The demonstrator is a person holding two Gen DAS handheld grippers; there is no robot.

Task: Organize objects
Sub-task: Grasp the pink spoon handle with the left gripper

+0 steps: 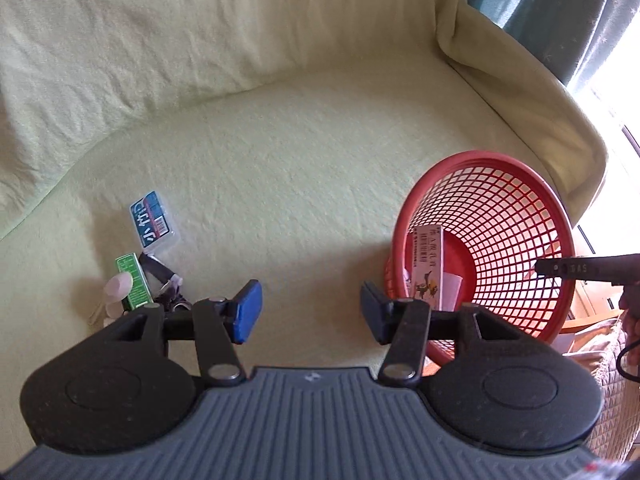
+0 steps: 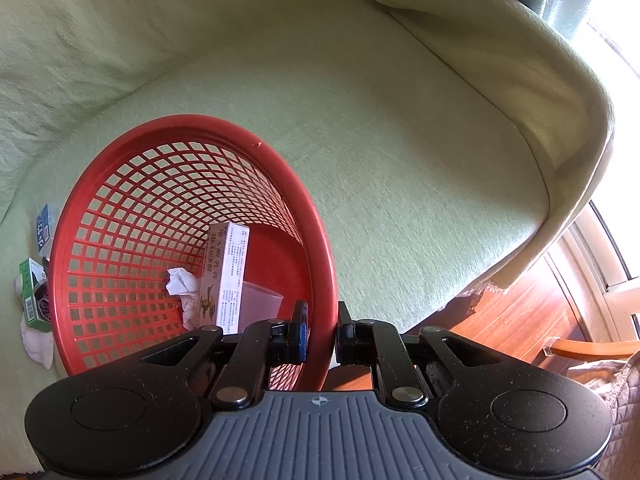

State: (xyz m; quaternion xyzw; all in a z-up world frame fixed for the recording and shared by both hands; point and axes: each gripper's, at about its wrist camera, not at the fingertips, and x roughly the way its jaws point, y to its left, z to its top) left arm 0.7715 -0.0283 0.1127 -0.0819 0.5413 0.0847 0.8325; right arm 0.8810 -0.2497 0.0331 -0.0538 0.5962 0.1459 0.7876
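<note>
**Left wrist view: empty gripper over sofa, basket pinched by the other**

Left wrist view, left gripper: jaws apart, nothing between them, only pale green sofa cover beneath. Red basket just right of that gripper, tilted, mouth turned toward the camera. Inside the basket: white box with printed text, standing on end against the wall, and a clear plastic cup beside it.

Well left of the basket, loose on the sofa cover: blue and white packet, green box, something black and something pale pink next to the green box, too small to tell.

Right wrist view, right gripper: jaws together, clamped on the basket rim, one pad inside the basket, one outside. Crumpled white paper within the basket, touching the white box. Left of the basket, green box and white tissue. Right of the basket, past the sofa edge, wooden floor.
</note>
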